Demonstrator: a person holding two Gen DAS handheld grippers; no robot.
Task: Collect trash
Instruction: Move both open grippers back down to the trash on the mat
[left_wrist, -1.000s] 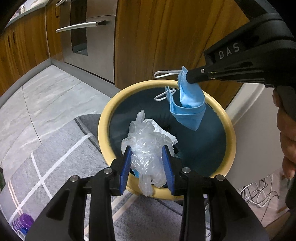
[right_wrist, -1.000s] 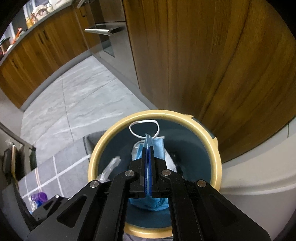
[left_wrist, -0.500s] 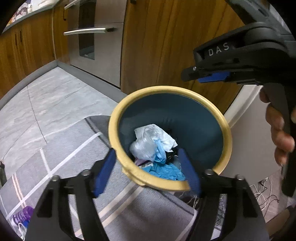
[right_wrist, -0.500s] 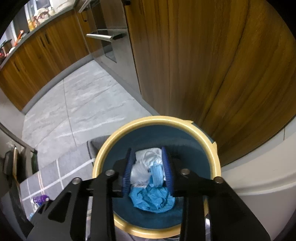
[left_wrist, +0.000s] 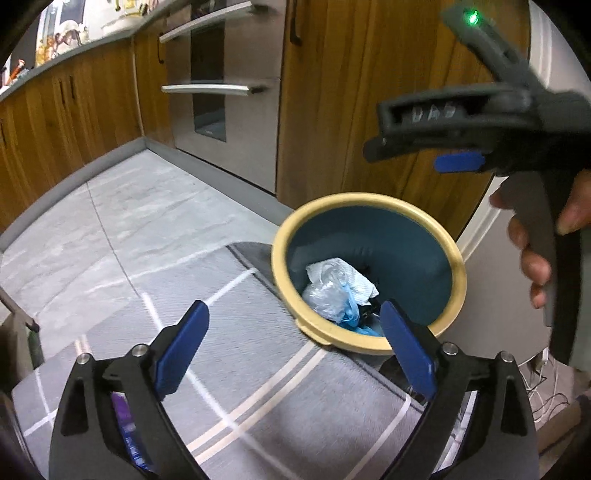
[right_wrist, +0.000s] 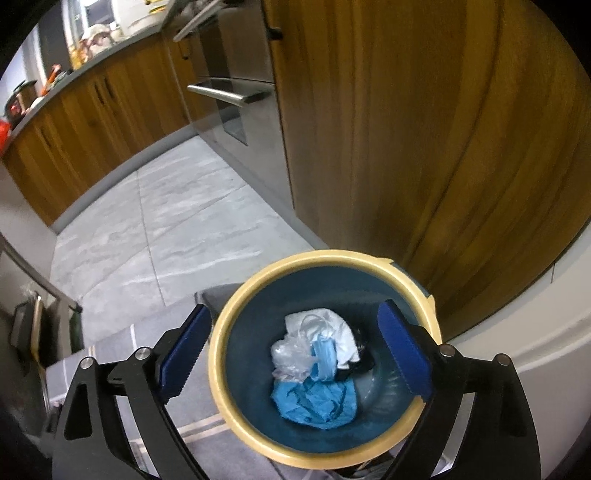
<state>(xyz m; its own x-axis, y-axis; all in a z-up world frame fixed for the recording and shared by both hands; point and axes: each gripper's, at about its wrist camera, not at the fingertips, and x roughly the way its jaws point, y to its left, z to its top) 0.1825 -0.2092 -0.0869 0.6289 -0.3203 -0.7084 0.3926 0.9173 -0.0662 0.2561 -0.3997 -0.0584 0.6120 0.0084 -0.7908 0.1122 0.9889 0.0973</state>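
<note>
Trash bin (right_wrist: 229, 398), round, with a cream-yellow rim and a dark teal interior, standing on the floor at the foot of a wooden cabinet panel (right_wrist: 388, 147). Inside it lies the collected trash: a crumpled clear plastic bag (right_wrist: 290, 356), a folded light-blue face mask (right_wrist: 325, 356) touching the bag's right side, a white crumpled sheet (right_wrist: 338, 326) behind both, and a wrinkled blue glove-like piece (right_wrist: 317, 400) at the near side of the bin floor. A small dark item beside the white sheet is too hidden to identify.

Right gripper (right_wrist: 295, 354), seen from its own camera, is held above the bin mouth with its blue-padded jaws spread wide; one jaw appears left of the rim and the other over its right side, and nothing lies between them. In the left wrist view the same gripper (left_wrist: 373, 151) appears blurred, high above the bin, with the person's right hand (left_wrist: 535, 240) on its handle.

Left gripper (left_wrist: 295, 347) is likewise spread wide and empty, held over a grey rug (left_wrist: 258, 369) with pale stripes, to the near left of the bin (left_wrist: 280, 266). A purple object (left_wrist: 122, 413) shows partly behind its left finger.

Background: grey marbled floor tiles (right_wrist: 166, 229), a stainless oven front (left_wrist: 221, 92) with bar handles, and wooden base cabinets (left_wrist: 74, 110).
</note>
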